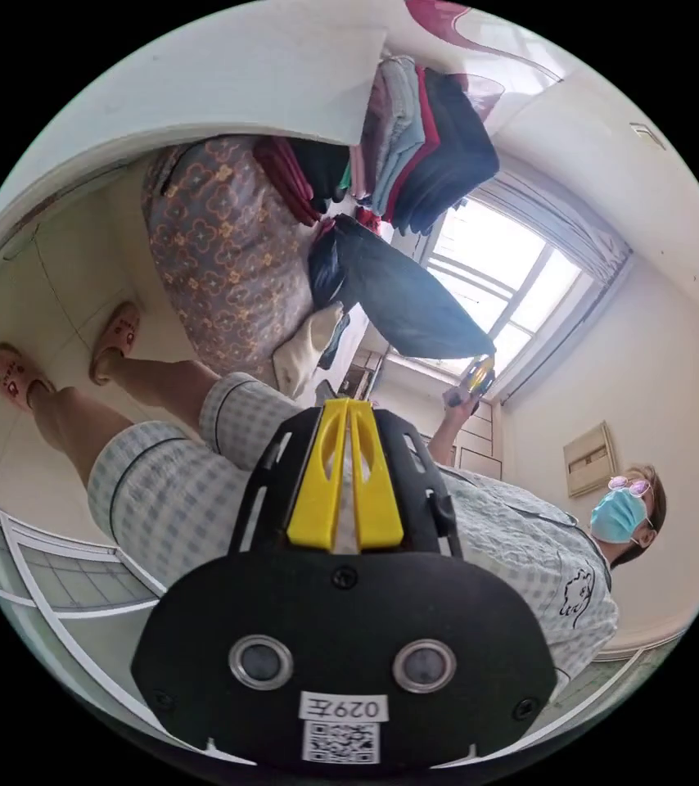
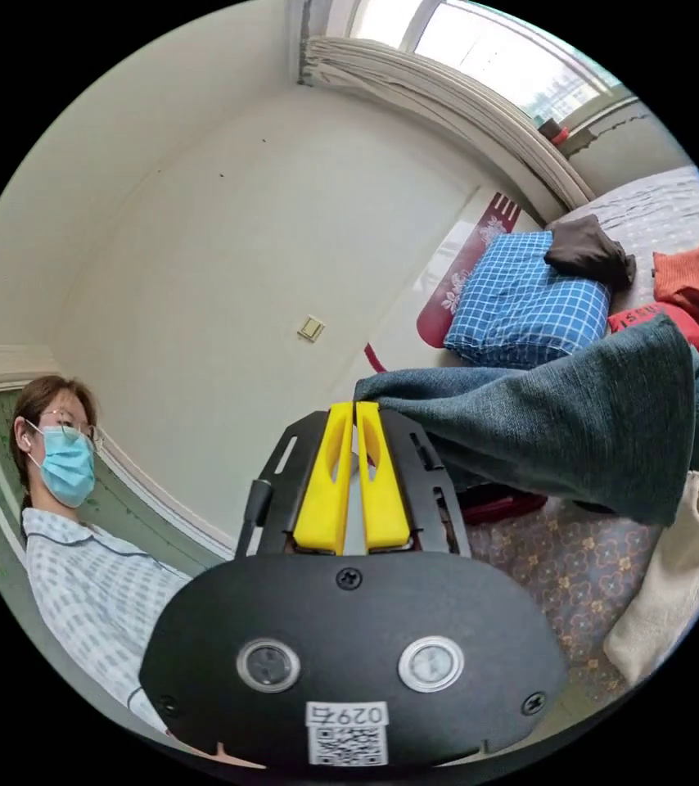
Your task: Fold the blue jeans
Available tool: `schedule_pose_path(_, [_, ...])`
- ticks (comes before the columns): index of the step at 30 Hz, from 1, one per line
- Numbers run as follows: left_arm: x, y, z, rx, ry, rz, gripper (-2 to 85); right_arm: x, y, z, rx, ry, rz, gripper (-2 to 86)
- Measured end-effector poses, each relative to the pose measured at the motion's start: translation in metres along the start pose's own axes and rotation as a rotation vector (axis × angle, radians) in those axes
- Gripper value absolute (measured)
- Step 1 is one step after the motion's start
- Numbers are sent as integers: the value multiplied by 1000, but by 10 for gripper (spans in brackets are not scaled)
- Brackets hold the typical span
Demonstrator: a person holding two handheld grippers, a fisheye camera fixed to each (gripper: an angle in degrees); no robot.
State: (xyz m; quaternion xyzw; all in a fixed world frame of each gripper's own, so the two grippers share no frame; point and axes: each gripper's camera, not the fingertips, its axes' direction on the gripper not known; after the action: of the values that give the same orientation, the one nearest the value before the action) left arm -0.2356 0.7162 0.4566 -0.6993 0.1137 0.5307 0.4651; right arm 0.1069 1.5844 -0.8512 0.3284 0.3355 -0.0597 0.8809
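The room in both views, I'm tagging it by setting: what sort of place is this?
Most likely a bedroom at home: a bed with a patterned cover, a checked pillow on it, and folded clothes stacked there.

My left tool (image 1: pixel 348 407) has its two yellow jaws drawn together, tips nearly touching, with nothing I can see between them. Past its tips, higher and to the right, my other hand (image 1: pixel 457 399) is raised with the forearm bent upward. My right tool (image 2: pixel 355 409) also has its jaws closed; whether the denim edge beside its tips is pinched, I cannot tell.
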Motion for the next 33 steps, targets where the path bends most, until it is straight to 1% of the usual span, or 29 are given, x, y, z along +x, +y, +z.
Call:
schedule_pose_path(1, [-1,8,-10,0,-13,5,-10,-14,1,3,6,-26,-27,-1])
schedule_pose_path(3, [-10,44,-50,23,-57,3,-10,-78,6,23,42,-117,-166,-2])
schedule_pose_path(4, [-14,54,-61,35,-61,0,-10,-93,8,30,49,-151,-194,-2])
schedule_pose_path(6, [-35,93,-102,103,-32,-22,-10,-154,12,68,54,-330,-325,-3])
schedule_pose_path(7, [-40,103,-112,126,-15,-24,-10,-169,13,80,52,-377,-347,-3])
schedule_pose_path(9, [-60,142,-149,227,70,-17,-10,-222,16,137,45,-576,-414,-4])
schedule_pose_path(10, [-63,151,-157,251,90,-13,-10,-235,16,153,39,-632,-431,-4])
schedule_pose_path(11, [-69,169,-172,294,121,2,-10,-259,16,189,24,-752,-459,-4])
schedule_pose_path(12, [-72,185,-185,331,134,18,-10,-280,15,227,9,-877,-467,-4])
schedule_pose_path(13, [-73,193,-191,347,134,26,-10,-292,13,248,0,-943,-471,-4])
schedule_pose_path(15, [-75,225,-215,411,117,55,-10,-340,6,335,-35,-1183,-477,-5])
schedule_pose_path(17, [-76,248,-231,473,117,79,-10,-379,3,393,-41,-1291,-496,-5])
schedule_pose_path(19, [-77,272,-247,555,132,111,-10,-413,4,441,-30,-1310,-515,-5])
schedule_pose_path(21, [-81,307,-263,684,159,141,-10,-439,14,505,-76,-1230,-454,-4])
schedule_pose_path(22, [-83,315,-266,716,165,143,-10,-442,19,521,-93,-1194,-444,-4])
schedule_pose_path(24, [-96,346,-272,828,200,125,-10,-445,41,588,-208,-977,-404,-4])
schedule_pose_path(25, [-101,352,-273,849,213,116,-10,-443,48,606,-249,-905,-389,-4])
schedule_pose_path(27, [-120,367,-272,890,268,72,-10,-429,80,680,-420,-556,-383,-4])
schedule_pose_path(28, [-124,370,-272,893,277,61,-10,-425,90,700,-469,-455,-398,-4])
schedule_pose_path(29, [-129,372,-271,894,285,39,-10,-416,112,740,-569,-263,-467,-4])
schedule_pose_path(30, [-131,372,-271,889,277,16,-10,-404,135,780,-679,-122,-539,-4])
schedule_pose_path(31, [-131,372,-272,885,269,7,-10,-397,147,800,-740,-48,-567,-3])
schedule_pose_path(33, [-124,361,-276,865,227,-16,-9,-354,186,881,-1004,325,-665,-3])
